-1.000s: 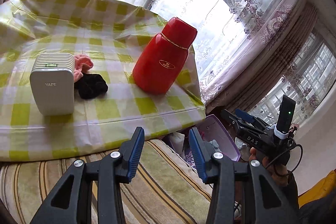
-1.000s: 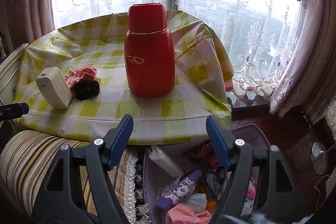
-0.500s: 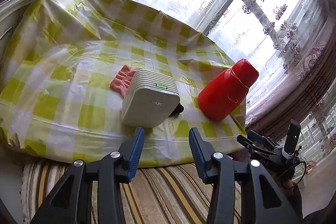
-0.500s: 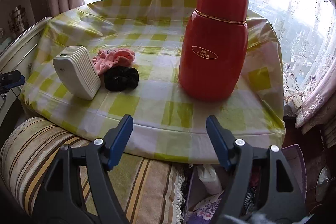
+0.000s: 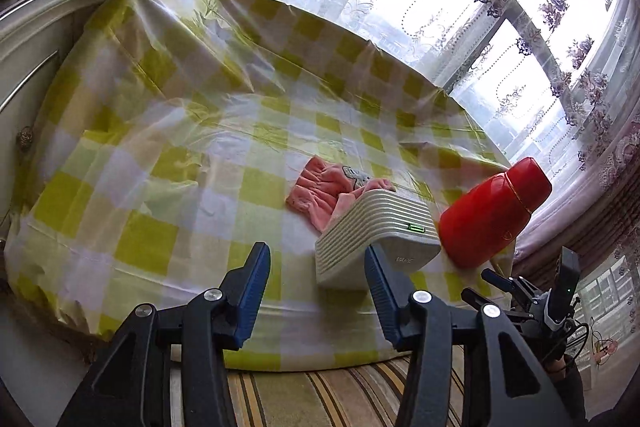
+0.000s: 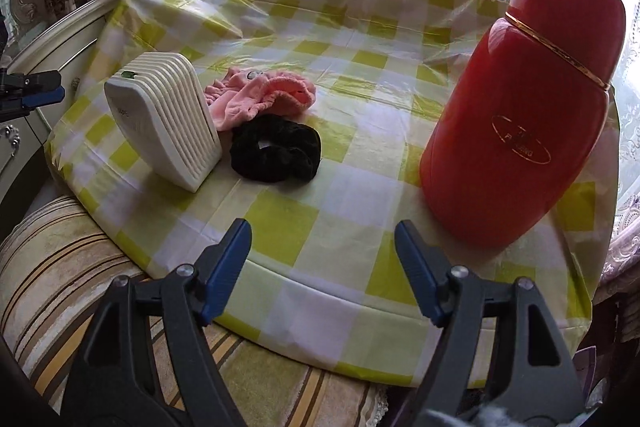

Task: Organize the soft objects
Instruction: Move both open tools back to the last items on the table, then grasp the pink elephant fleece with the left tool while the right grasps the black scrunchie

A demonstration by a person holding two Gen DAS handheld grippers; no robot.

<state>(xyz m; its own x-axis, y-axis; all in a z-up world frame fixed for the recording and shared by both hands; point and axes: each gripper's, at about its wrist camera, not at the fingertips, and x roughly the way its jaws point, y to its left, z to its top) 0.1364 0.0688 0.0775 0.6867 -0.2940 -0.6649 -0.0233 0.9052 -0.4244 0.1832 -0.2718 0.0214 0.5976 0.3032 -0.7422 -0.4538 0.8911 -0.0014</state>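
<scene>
My left claw (image 5: 316, 291) opening, empty; right claw (image 6: 322, 269) spread, empty. I'd approach fuzzy black scrunchie (image 6: 276, 153) low, clear of ribbed white box (image 6: 164, 119).

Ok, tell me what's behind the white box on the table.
Behind the white box lie a pink cloth and a black scrunchie, both on the table. The box covers the cloth's near edge, so whether anything is tucked under it can't be seen.

black scrunchie (image 6: 276, 149) touching pink scrunchie (image 6: 264, 97), tabletop.
</scene>
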